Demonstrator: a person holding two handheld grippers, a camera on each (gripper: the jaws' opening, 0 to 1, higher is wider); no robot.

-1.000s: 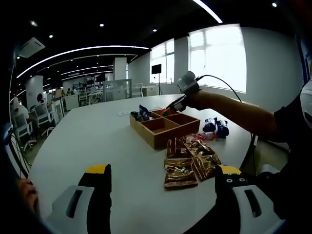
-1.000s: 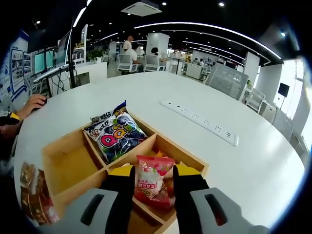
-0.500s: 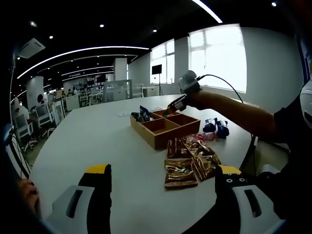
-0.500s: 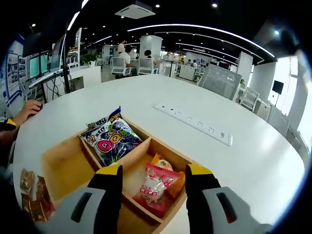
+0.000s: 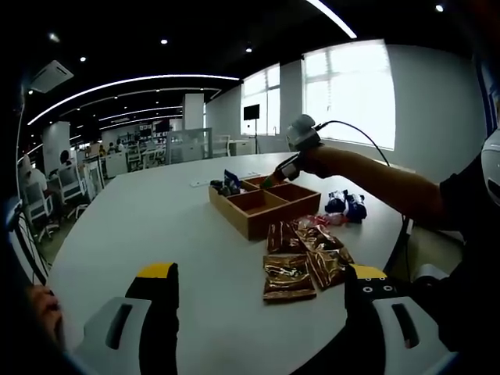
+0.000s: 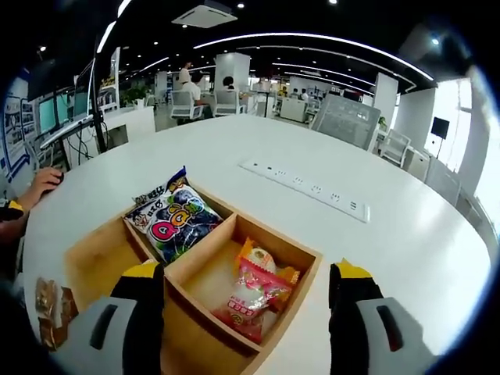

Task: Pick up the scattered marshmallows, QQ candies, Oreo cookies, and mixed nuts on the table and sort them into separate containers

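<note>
**Pink packet in the tray, more to sort**

The right gripper (image 6: 246,285) hung empty, jaws wide apart, above the tray (image 6: 308,269); the pink packet (image 6: 254,297) lay inside (beside the QQ bag (image 6: 172,226)). The left gripper (image 5: 262,285), jaws apart, faced the brown packets (image 5: 301,262); fetching one looked next.

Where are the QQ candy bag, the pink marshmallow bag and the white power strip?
QQ candy bag (image 6: 173,224): right gripper view, middle of the printed front.
Pink marshmallow bag (image 6: 251,298): right gripper view, middle of the pink wrapper.
White power strip (image 6: 305,190): right gripper view, middle of its top face.
</note>
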